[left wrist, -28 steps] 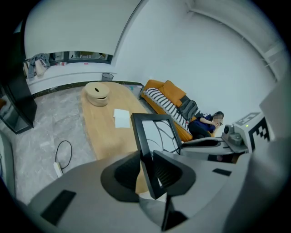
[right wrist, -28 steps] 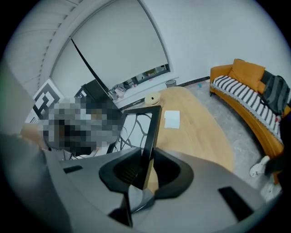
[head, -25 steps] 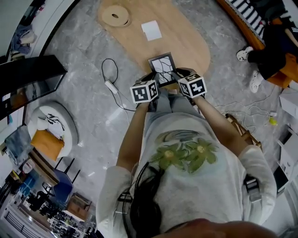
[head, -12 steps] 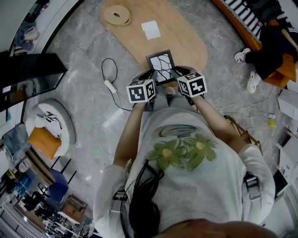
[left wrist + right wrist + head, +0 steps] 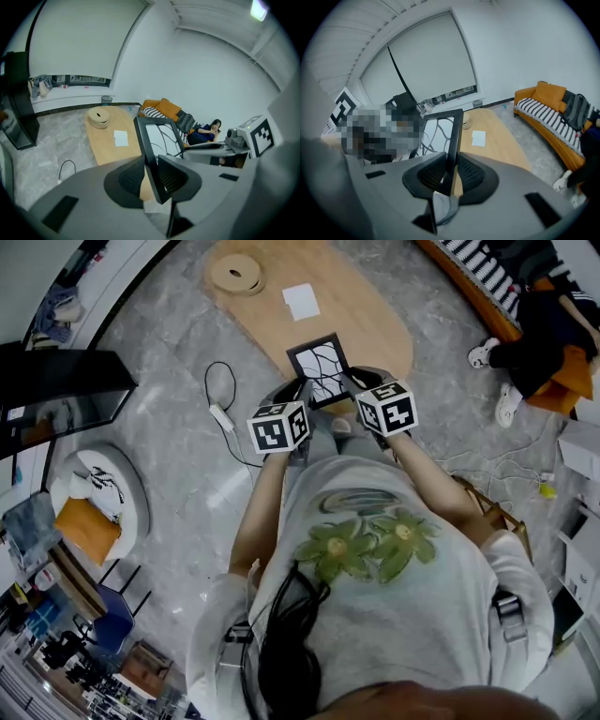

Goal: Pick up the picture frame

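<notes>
Picture frame lower corners hidden

Both forearms reach forward from the torso, side by side, elbows bent. The left claw and the right claw angle forward and down, their marker cubes on top, tips drawn slightly toward each other. Each claw's jaws pinch a side edge of the picture frame: the left claw on its left rail, the right claw on its right.
</notes>
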